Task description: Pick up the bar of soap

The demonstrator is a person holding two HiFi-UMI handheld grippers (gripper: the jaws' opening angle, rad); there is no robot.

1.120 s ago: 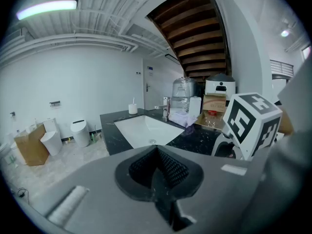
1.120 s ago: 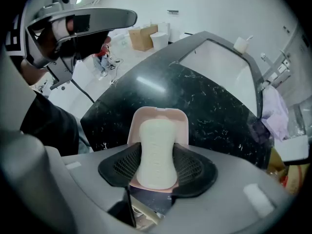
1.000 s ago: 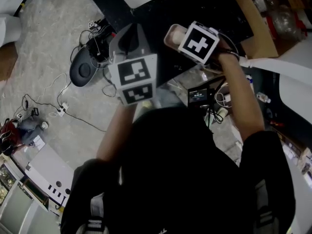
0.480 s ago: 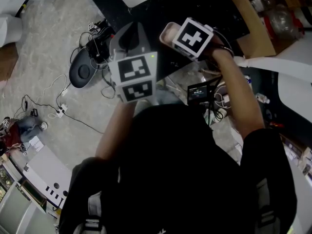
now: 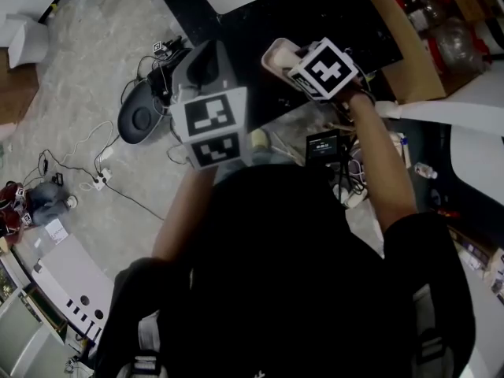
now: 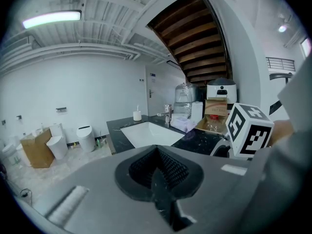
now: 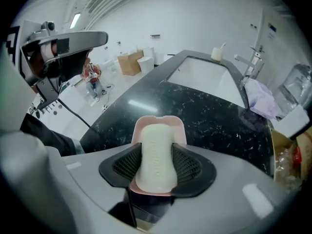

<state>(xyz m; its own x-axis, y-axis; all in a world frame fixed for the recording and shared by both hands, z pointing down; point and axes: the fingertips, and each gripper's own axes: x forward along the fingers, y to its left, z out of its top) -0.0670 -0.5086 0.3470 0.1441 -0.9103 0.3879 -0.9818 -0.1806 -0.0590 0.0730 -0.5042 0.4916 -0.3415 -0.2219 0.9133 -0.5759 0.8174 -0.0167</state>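
Seen from above, a person in dark clothing (image 5: pixel 299 290) fills the lower half. The left gripper (image 5: pixel 209 60), with its marker cube toward 11 o'clock, is held over the edge of the black tabletop (image 5: pixel 331 10). The right gripper (image 5: pixel 288 58) at 1 o'clock reaches over that tabletop, and at its fingers sit a pale pink dish (image 5: pixel 266 51) and a whitish bar of soap (image 5: pixel 277 56). At 10 o'clock, a dark round device (image 5: pixel 140 120) and loose cables (image 5: pixel 87 144) lie on the stone floor (image 5: pixel 87 69). A cardboard box (image 5: pixel 405 50) stands at 2 o'clock.
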